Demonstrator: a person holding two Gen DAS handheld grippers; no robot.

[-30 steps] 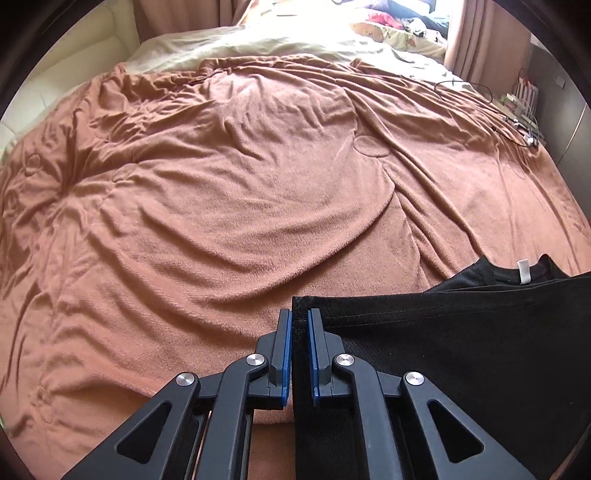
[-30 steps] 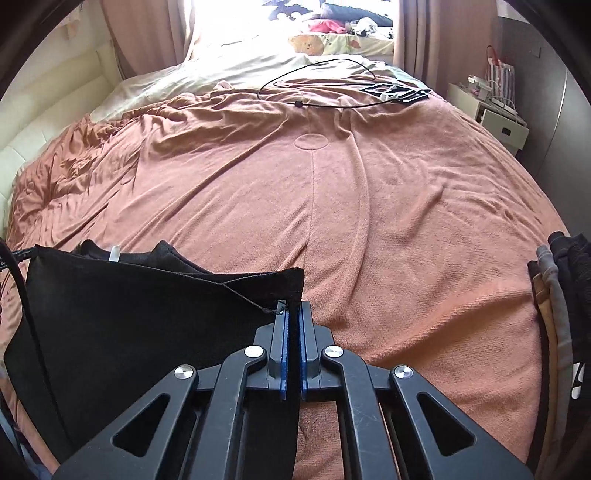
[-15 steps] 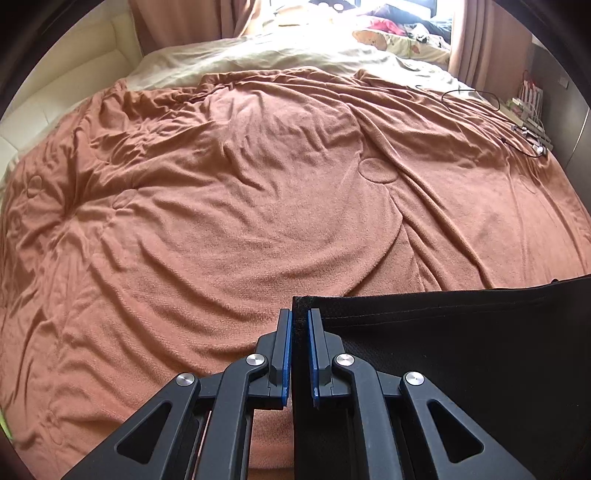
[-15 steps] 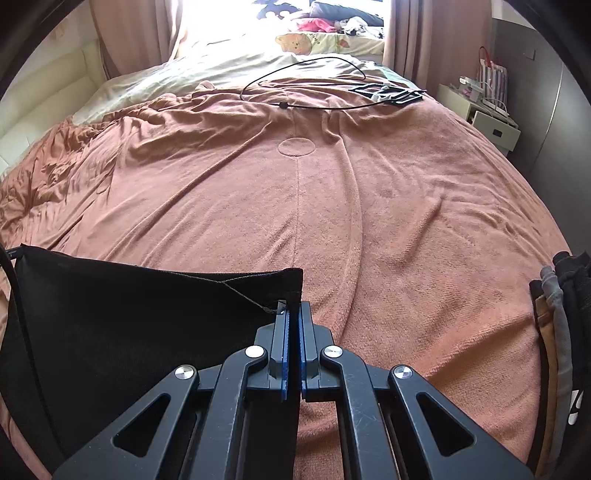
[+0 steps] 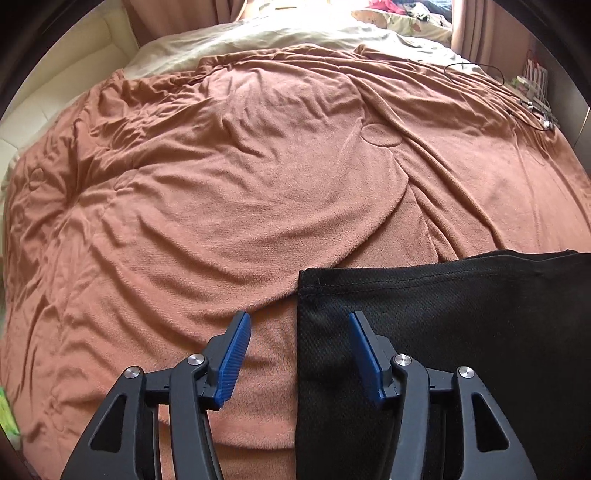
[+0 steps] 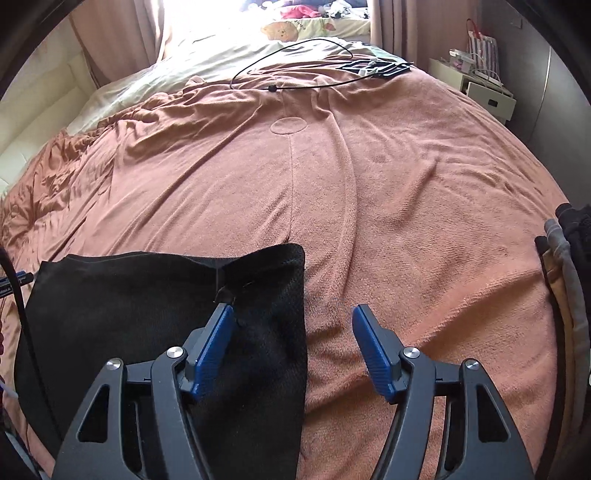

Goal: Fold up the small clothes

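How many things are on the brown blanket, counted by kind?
Black garment: 1
Black cable: 1
Stack of folded clothes at the right edge: 1
Total: 3, lying on the brown blanket

Daylight pours in from the window (image 6: 207, 22) at the far end of the bed, so the pale bedding (image 5: 295, 33) there is washed out to white glare. The brown blanket (image 5: 221, 184) is evenly lit, with soft shadows in its creases. Both views bulge like a fisheye, with dark corners. The black garment (image 6: 129, 295) shows little detail.
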